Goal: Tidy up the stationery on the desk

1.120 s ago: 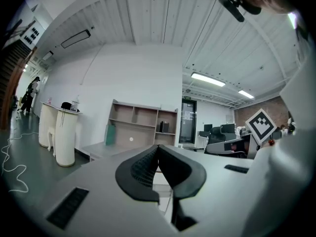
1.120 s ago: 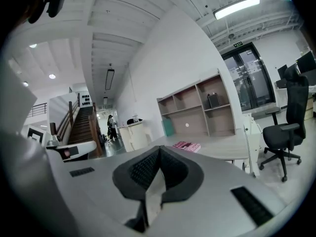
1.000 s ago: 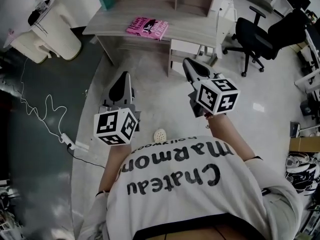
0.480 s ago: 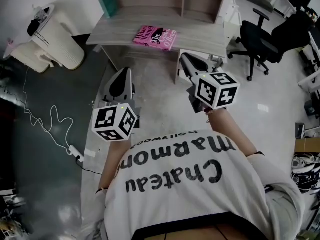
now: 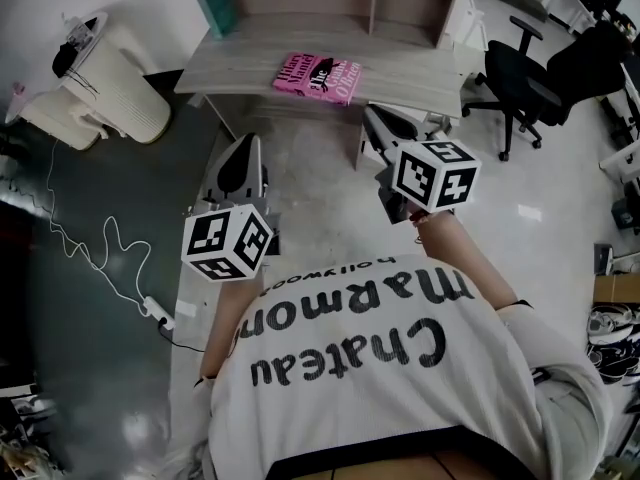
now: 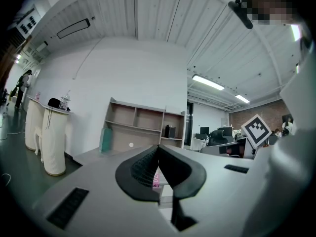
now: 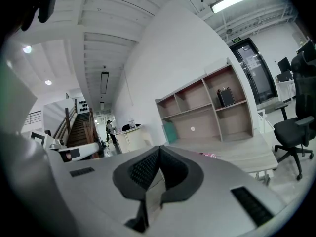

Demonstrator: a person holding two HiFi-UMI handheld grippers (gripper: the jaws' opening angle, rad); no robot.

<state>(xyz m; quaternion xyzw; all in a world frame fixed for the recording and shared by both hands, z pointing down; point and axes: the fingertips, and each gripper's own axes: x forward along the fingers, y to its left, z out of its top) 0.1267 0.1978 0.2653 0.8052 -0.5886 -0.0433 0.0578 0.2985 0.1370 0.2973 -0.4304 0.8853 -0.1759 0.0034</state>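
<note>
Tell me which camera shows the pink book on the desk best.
The head view. There the pink book lies flat on the desk with its whole cover in sight. The left gripper view shows only a pink sliver of it, and the right gripper view only a thin pink edge on the desk top.

left tool (image 6: 158, 149): jaws together, empty, level | right tool (image 7: 158, 151): jaws together, empty | 2 forearms extended forward
</note>
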